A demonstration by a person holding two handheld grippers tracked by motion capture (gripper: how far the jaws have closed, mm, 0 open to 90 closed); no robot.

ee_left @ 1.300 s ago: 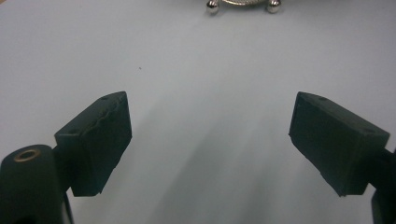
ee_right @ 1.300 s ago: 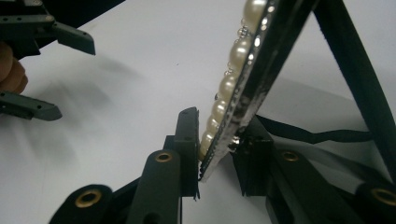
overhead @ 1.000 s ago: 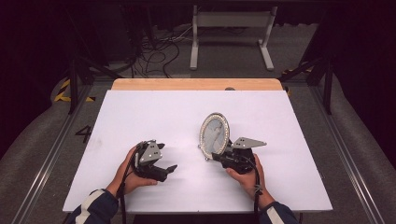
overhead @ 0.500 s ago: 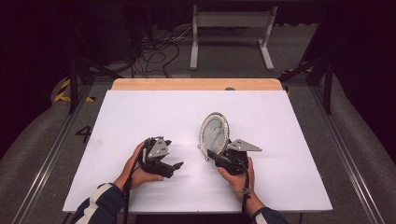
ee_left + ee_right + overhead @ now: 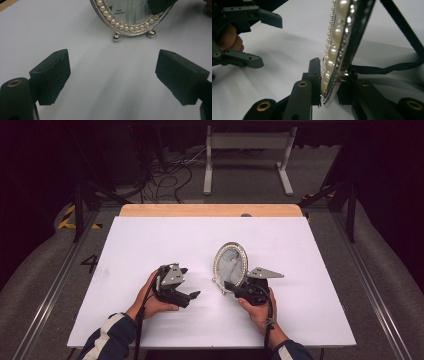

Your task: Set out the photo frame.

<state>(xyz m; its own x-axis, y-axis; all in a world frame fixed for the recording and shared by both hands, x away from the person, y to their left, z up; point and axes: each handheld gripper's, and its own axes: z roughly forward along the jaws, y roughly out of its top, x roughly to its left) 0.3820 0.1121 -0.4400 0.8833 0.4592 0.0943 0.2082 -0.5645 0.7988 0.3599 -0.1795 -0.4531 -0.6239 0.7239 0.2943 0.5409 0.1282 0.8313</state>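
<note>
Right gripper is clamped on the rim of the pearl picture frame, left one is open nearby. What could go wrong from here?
The right gripper pinches the oval pearl-edged picture frame only at its lower rim, against rounded pearls, so it could slip or twist out. The frame stands on small ball feet with a thin rear strut; it may tip if released carelessly. The open left gripper sits close and could knock the frame if it moves in.

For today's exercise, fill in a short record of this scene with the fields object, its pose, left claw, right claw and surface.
object: oval pearl-rimmed picture frame
its pose: upright on two ball feet, back strut out behind
left claw: open, nothing between its jaws, apart from the frame and aimed toward it
right claw: shut on the frame's lower rim, one jaw each side
surface: white table
</note>
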